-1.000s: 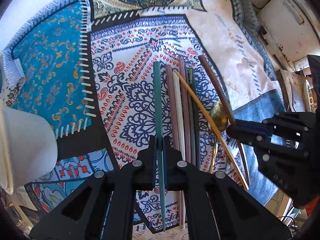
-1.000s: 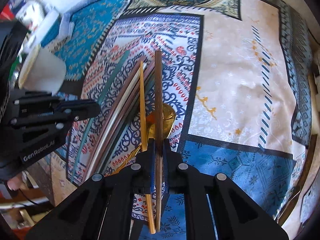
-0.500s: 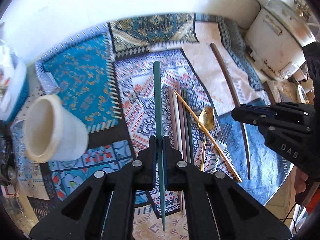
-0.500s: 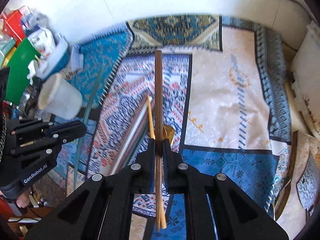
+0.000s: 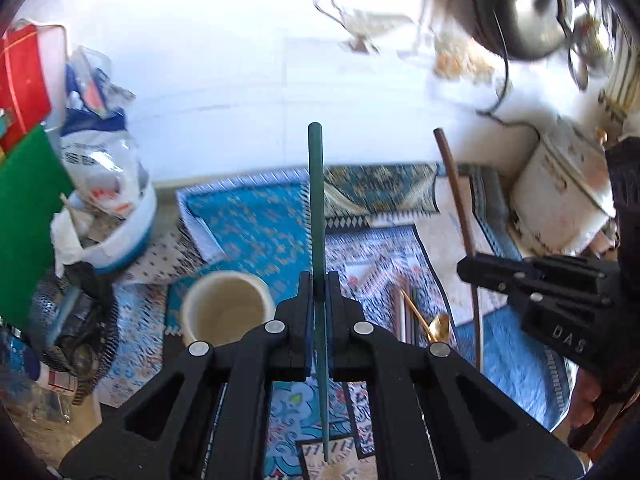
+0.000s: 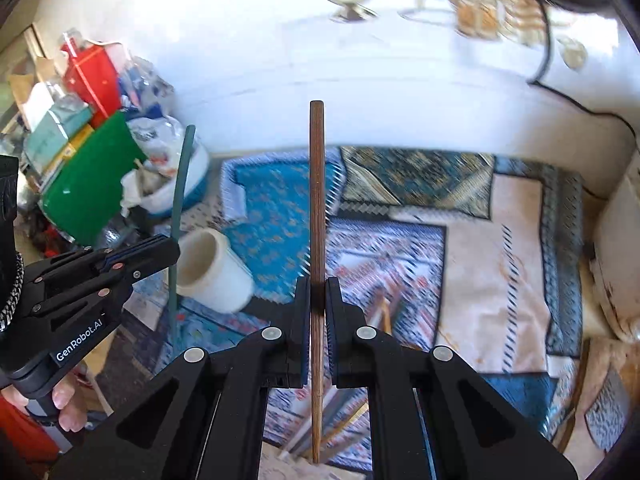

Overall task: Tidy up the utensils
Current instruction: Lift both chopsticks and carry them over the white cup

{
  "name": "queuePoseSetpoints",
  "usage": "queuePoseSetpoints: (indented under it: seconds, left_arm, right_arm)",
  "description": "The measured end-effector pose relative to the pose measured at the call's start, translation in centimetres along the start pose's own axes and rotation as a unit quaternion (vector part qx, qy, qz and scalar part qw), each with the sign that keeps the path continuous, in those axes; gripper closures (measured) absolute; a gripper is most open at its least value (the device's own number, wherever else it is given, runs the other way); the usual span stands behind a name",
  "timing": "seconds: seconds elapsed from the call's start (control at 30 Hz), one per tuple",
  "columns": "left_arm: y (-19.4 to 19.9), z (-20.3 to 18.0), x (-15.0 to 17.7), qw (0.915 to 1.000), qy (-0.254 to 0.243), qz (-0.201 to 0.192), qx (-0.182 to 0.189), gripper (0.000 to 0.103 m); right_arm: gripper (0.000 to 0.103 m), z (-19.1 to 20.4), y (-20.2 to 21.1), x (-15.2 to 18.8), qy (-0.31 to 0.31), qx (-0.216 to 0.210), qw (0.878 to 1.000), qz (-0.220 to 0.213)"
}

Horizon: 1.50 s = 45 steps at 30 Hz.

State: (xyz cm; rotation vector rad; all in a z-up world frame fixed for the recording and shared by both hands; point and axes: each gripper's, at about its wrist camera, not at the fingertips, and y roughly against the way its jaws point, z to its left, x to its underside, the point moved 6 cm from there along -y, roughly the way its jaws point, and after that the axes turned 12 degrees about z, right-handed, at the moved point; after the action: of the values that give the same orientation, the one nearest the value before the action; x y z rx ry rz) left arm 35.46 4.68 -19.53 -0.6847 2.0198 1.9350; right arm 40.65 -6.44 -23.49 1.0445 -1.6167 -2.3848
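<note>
At 12 o'clock, left gripper (image 5: 318, 284) and right gripper (image 6: 317, 292) each clamp fully onto one light, stiff, slippery chopstick, green chopstick (image 5: 316, 200) and brown chopstick (image 6: 317, 200), gripped mid-shaft for balance.

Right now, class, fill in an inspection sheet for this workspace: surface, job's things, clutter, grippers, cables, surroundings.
Surface: patterned cloth covers the table.
Job's things: white cup upright, looks empty; green chopstick and brown chopstick lifted; more chopsticks and a gold spoon lie on the cloth.
Clutter: bags and boxes piled at the left edge.
Grippers: left gripper shut on the green chopstick; right gripper shut on the brown chopstick.
Cables: black cable along the wall.
Surroundings: white wall.
</note>
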Motion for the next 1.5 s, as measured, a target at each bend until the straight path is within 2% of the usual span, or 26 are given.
queuePoseSetpoints:
  seconds: [0.23, 0.43, 0.73, 0.87, 0.97, 1.23, 1.5]
  left_arm:
    - [3.0, 5.2, -2.7, 0.9966, 0.050, -0.060, -0.028, 0.100]
    - [3.9, 9.0, -4.3, 0.9886, 0.098, -0.107, -0.039, 0.100]
    - [1.8, 13.4, -5.4, 0.9741, 0.162, -0.146, -0.060, 0.100]
    - [0.1, 14.1, -5.5, 0.9699, 0.174, -0.154, -0.074, 0.100]
    - [-1.3, 14.4, -5.2, 0.9705, 0.174, -0.146, -0.081, 0.100]
    - [-4.2, 14.2, -3.1, 0.9795, 0.157, -0.099, -0.078, 0.100]
    - [-5.3, 13.6, -1.1, 0.9876, 0.135, -0.051, -0.063, 0.099]
  right_arm:
    - [0.097, 5.5, -0.1, -4.8, 0.030, -0.034, 0.998, -0.043]
    - [0.096, 8.1, -1.2, -8.1, 0.044, -0.048, 0.995, -0.077]
    - [0.096, 9.8, -4.7, -10.8, 0.027, -0.058, 0.992, -0.107]
    - [0.096, 10.1, -6.5, -11.0, 0.016, -0.062, 0.992, -0.111]
    - [0.096, 10.2, -7.7, -10.9, 0.013, -0.061, 0.992, -0.107]
    - [0.096, 8.8, -9.3, -9.0, 0.013, -0.062, 0.995, -0.075]
    - [0.096, 8.5, -10.1, -7.1, 0.039, -0.069, 0.997, -0.017]
